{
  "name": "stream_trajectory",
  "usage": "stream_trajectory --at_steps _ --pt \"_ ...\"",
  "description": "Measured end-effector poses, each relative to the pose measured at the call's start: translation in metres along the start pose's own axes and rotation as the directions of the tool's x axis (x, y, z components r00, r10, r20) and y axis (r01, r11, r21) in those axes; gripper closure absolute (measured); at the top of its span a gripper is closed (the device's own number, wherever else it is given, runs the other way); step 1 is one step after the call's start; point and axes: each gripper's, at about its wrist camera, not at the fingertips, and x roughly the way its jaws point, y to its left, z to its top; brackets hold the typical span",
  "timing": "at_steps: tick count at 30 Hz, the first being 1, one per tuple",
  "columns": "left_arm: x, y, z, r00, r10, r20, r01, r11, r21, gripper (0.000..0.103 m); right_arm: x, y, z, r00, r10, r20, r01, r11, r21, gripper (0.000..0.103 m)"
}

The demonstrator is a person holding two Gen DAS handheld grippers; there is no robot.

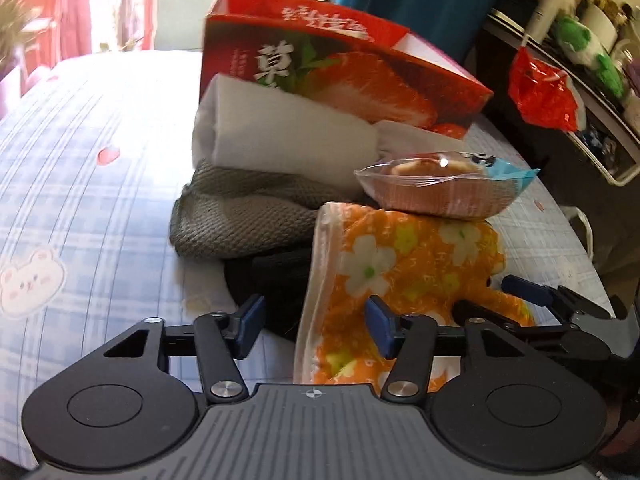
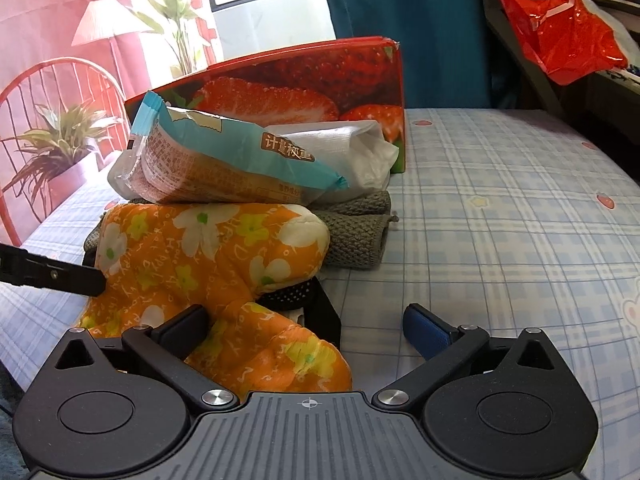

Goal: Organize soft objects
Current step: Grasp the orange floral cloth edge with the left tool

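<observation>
a pile of soft things sits on a bed sheet (image 2: 500, 200) with a pale blue check and small strawberry and bear prints. at the back stands a red strawberry box (image 1: 340, 60), tilted in the left view. against it leans a rolled white cloth (image 1: 280, 136), and under that lies a grey knitted cloth (image 1: 236, 216). in front lies an orange flowered mitt (image 2: 208, 248), its thumb part reaching toward the right camera, with a wrapped snack cake (image 1: 436, 188) resting on top of it – clear wrapper with light blue ends. something black (image 1: 276, 280) lies under the mitt; what it is i cannot tell.

the left gripper (image 1: 316, 326) hovers at the mitt's white-trimmed edge with its jaws partly apart; the edge lies between the blue pads, but they do not press on it. the right gripper (image 2: 308, 330) has its jaws spread wide – the left finger lies against the mitt's thumb part, the right one is over bare sheet, nothing clamped. a red plastic bag (image 2: 560, 44) hangs from a dark shelf beside the bed.
</observation>
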Motion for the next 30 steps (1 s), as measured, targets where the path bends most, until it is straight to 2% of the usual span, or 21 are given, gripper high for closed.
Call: stream_trajectory --at_steps 4,8,14,20,26,30 --pt "0.009 -0.002 0.0 0.998 -0.066 -0.02 0.066 0.998 0.006 0.052 -0.001 0.002 0.0 1.0 -0.007 0.0 0.007 1.0 -0.003 0.0" --pt "0.018 -0.005 -0.01 0.995 -0.088 -0.038 0.088 0.996 0.003 0.062 -0.001 0.002 0.0 1.0 0.002 0.0 -0.002 1.0 -0.009 0.0" --pt "0.019 -0.003 -0.017 0.995 -0.099 -0.013 0.099 0.995 -0.024 0.063 0.001 0.001 0.006 0.999 0.001 -0.037 -0.002 1.0 -0.004 0.0" --pt "0.016 -0.003 -0.023 0.996 -0.086 -0.001 0.086 0.996 -0.004 0.061 -0.011 -0.005 0.008 0.996 0.0 -0.093 0.001 1.0 0.011 0.001" --pt "0.016 -0.005 -0.023 0.997 -0.082 0.003 0.082 0.997 -0.006 0.061 -0.038 -0.012 0.016 0.996 -0.027 -0.09 0.025 0.999 -0.02 0.012" --pt "0.015 -0.005 -0.024 0.997 -0.078 0.008 0.079 0.997 -0.014 0.062 -0.049 -0.012 0.013 0.988 0.006 -0.155 -0.01 1.0 -0.029 0.015"
